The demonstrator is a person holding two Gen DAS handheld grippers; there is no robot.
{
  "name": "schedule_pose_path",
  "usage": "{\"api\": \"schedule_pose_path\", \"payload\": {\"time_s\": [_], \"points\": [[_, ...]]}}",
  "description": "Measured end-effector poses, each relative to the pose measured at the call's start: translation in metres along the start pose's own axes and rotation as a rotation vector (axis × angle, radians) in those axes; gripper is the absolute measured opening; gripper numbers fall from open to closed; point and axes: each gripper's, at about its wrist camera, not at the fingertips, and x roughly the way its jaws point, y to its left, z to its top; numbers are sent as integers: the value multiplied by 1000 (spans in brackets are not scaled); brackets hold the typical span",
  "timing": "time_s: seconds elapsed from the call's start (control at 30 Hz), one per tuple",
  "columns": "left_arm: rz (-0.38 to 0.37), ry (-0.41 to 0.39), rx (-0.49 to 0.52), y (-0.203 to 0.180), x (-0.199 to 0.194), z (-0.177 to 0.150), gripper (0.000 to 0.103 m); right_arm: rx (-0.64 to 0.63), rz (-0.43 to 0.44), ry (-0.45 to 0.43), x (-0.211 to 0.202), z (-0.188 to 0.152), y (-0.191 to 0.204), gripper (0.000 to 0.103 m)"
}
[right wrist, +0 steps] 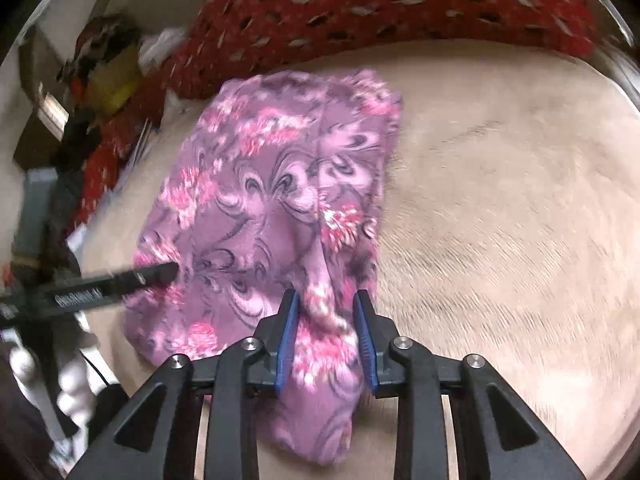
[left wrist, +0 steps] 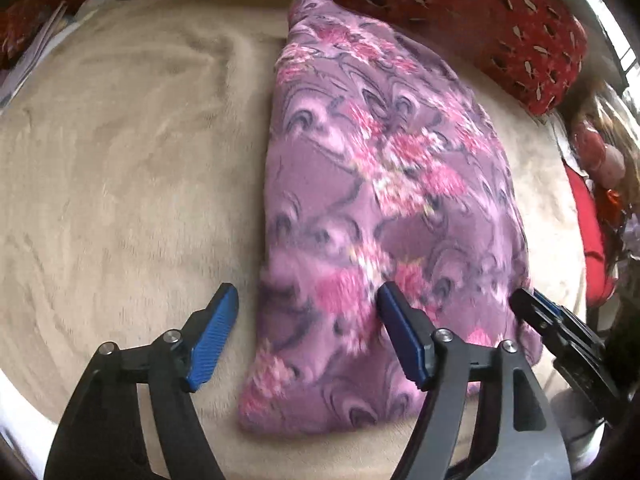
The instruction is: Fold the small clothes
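Soft, even daylight fills both views, with no hard shadows. In the left wrist view, overexposed glare burns at the far upper right edge, ahead and to the right of the tool. Fisheye distortion bends the edges and leaves dark corners. Motion blur smears the purple floral garment (left wrist: 372,184) and the beige blanket (right wrist: 520,208), worst near the rims; the tool's own parts stay sharp.

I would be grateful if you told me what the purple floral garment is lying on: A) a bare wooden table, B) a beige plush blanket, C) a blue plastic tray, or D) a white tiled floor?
B: in both wrist views the purple floral garment lies folded on a beige plush blanket, with a red patterned fabric behind it.
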Motion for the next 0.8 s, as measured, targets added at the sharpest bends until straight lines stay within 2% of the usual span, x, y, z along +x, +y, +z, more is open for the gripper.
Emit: {"api": "schedule_pose_path", "payload": {"time_s": [0.1, 0.2, 0.3, 0.5, 0.8], "points": [[40, -2, 43, -7, 0, -8, 72, -53, -39, -15, -18, -15, 5, 32], [60, -3, 55, -10, 4, -14, 73, -32, -101, 48, -4, -26, -4, 35], [73, -10, 61, -14, 5, -15, 74, 65, -91, 23, -3, -34, -16, 42], [60, -9, 41, -12, 7, -15, 76, 76, -120, 9, -3, -37, -16, 48], [53, -14, 39, -6, 6, -16, 81, 168, -131, -56, -6, -47, -11, 59]]}}
